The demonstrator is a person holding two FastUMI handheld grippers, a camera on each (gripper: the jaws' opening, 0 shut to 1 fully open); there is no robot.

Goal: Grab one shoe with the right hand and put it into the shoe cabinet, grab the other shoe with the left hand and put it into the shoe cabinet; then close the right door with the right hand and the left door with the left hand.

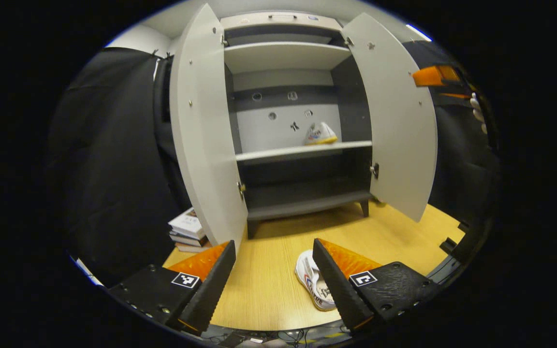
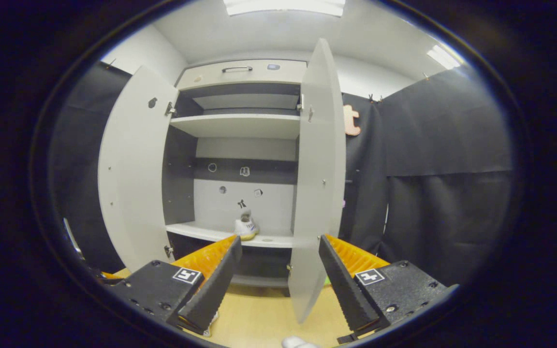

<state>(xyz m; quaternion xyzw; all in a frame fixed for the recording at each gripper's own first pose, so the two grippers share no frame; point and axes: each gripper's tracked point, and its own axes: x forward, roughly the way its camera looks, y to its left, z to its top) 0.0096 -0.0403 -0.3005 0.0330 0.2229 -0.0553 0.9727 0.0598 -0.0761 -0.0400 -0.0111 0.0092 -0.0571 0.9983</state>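
Observation:
A white shoe (image 1: pixel 320 134) (image 2: pixel 245 227) stands on the middle shelf of the open shoe cabinet (image 1: pixel 283 55) (image 2: pixel 240 125), toward its right side. The other white shoe (image 1: pixel 308 278) lies on the wooden surface in front of the cabinet, partly hidden behind my left gripper's right finger. My left gripper (image 1: pixel 272 249) is open and empty above that surface, just left of this shoe. My right gripper (image 2: pixel 279 244) is open and empty, raised before the right door (image 2: pixel 318 193) (image 1: pixel 397 121), whose edge faces it. The left door (image 1: pixel 201 125) (image 2: pixel 131 179) stands wide open.
A stack of books (image 1: pixel 189 229) lies on the floor beside the left door. Black cloth hangs on both sides of the cabinet. The right gripper's orange body (image 1: pixel 435 76) and a gloved hand (image 1: pixel 476 113) show beyond the right door.

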